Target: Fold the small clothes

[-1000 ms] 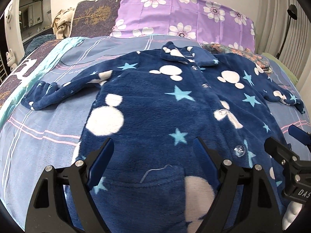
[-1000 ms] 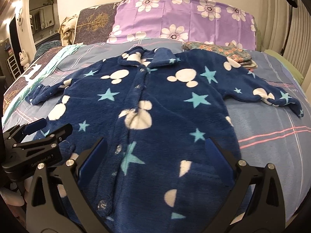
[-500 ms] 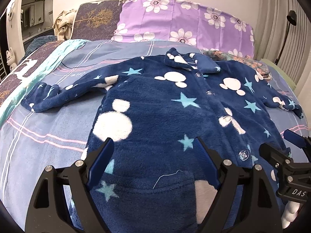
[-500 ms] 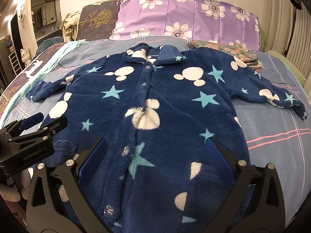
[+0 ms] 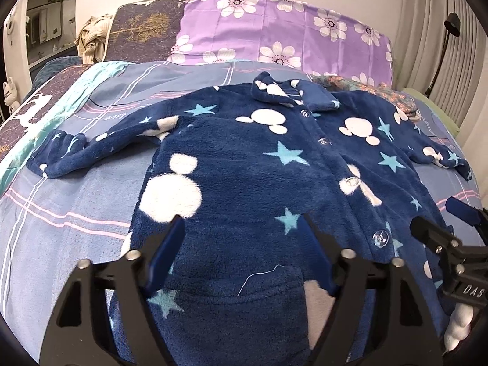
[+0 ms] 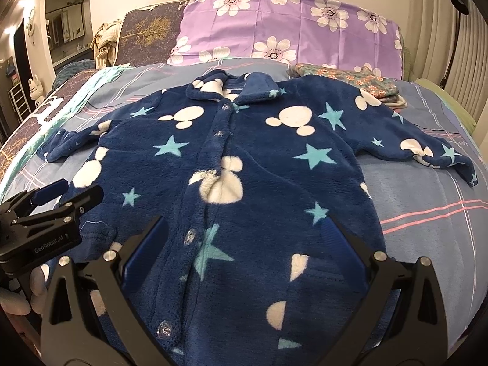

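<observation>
A small navy fleece jacket with white mouse heads and teal stars lies flat and buttoned on the bed, sleeves spread; it also shows in the right wrist view. My left gripper is open and empty, over the jacket's lower left with its pocket. My right gripper is open and empty, over the lower middle and right of the jacket. Each gripper shows in the other's view: the right one at the right edge, the left one at the left edge.
The bed has a blue plaid sheet. A purple flowered pillow and a dark pillow stand at the head. A folded floral cloth pile lies by the jacket's right shoulder. A lamp stand and curtains are at right.
Both grippers have drawn back and risen a little from the jacket, so more of it shows. Both stay open. The jacket has not moved.
</observation>
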